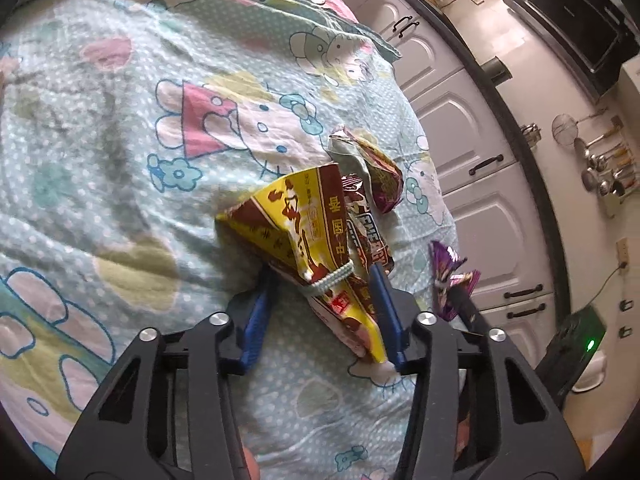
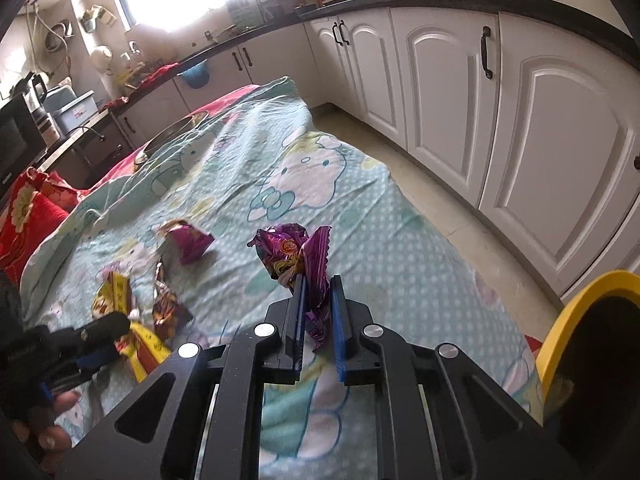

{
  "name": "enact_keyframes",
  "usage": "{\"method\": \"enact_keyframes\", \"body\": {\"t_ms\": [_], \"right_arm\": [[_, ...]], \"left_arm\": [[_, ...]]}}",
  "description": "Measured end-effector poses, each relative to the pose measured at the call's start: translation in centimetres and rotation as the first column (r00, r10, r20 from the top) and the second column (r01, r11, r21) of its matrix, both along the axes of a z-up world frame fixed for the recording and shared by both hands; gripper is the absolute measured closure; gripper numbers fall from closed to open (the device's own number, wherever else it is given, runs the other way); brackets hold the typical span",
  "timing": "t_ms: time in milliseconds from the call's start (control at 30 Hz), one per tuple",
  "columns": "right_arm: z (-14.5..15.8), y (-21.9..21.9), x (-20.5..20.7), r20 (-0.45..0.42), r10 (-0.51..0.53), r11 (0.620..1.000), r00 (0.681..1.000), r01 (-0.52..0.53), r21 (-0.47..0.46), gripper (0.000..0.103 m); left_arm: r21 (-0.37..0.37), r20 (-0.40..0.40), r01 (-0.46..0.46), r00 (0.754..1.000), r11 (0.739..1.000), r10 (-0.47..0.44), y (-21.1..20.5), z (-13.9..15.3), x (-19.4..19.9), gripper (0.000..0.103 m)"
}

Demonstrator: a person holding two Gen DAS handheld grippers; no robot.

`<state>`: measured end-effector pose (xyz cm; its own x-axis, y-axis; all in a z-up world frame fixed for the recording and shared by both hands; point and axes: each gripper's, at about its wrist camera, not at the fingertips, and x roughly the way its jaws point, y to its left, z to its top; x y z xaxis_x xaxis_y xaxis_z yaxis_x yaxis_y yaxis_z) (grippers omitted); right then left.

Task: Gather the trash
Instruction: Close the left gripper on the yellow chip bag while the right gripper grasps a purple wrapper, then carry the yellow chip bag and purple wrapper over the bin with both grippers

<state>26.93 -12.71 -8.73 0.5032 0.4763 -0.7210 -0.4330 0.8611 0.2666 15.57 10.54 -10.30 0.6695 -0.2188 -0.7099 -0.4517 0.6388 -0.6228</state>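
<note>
A yellow and brown snack bag (image 1: 304,232) lies on the cartoon-print sheet (image 1: 120,140) between the fingers of my left gripper (image 1: 320,276), which stands open around its lower end. A dark wrapper (image 1: 366,236) and a crumpled magenta wrapper (image 1: 380,176) lie just beyond it. My right gripper (image 2: 318,280) is shut on a purple wrapper (image 2: 294,254) and holds it above the sheet (image 2: 360,208). In the right wrist view the yellow bag (image 2: 128,320), the dark wrapper (image 2: 168,304) and the magenta wrapper (image 2: 188,240) lie to the left, with the left gripper (image 2: 92,340) at the yellow bag.
A yellow-rimmed bin (image 2: 592,344) stands at the right edge of the bed. White kitchen cabinets (image 2: 480,100) run along the right side with a strip of floor between. A red pillow (image 2: 28,208) and a metal bowl (image 2: 172,136) are at the far end.
</note>
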Motion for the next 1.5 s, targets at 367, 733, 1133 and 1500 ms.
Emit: {"method": "enact_keyframes", "body": {"t_ms": [367, 733, 1133, 1500], "right_arm": [[0.2, -1.4, -3.7, 0.004, 0.031, 1.0, 1.0, -0.031, 0.003, 0.091], [0.6, -2.7, -6.6, 0.011, 0.051, 0.999, 0.999, -0.051, 0.008, 0.091], [2.5, -5.5, -8.0, 0.058, 0.034, 0.999, 0.998, -0.036, 0.025, 0.091], [4.5, -10.1, -8.9, 0.098, -0.038, 0.998, 0.994, 0.032, 0.062, 0.091]], "left_arm": [[-0.074, 0.037, 0.038, 0.999, 0.997, -0.035, 0.9, 0.0, -1.1, 0.077], [-0.013, 0.122, 0.092, 0.988, 0.996, -0.09, 0.2, 2.0, -2.1, 0.082], [0.182, 0.202, 0.163, 0.959, 0.97, -0.199, -3.8, 6.5, -2.3, 0.082], [0.297, 0.225, 0.253, 0.919, 0.921, -0.325, -9.1, 8.2, -2.2, 0.082]]}}
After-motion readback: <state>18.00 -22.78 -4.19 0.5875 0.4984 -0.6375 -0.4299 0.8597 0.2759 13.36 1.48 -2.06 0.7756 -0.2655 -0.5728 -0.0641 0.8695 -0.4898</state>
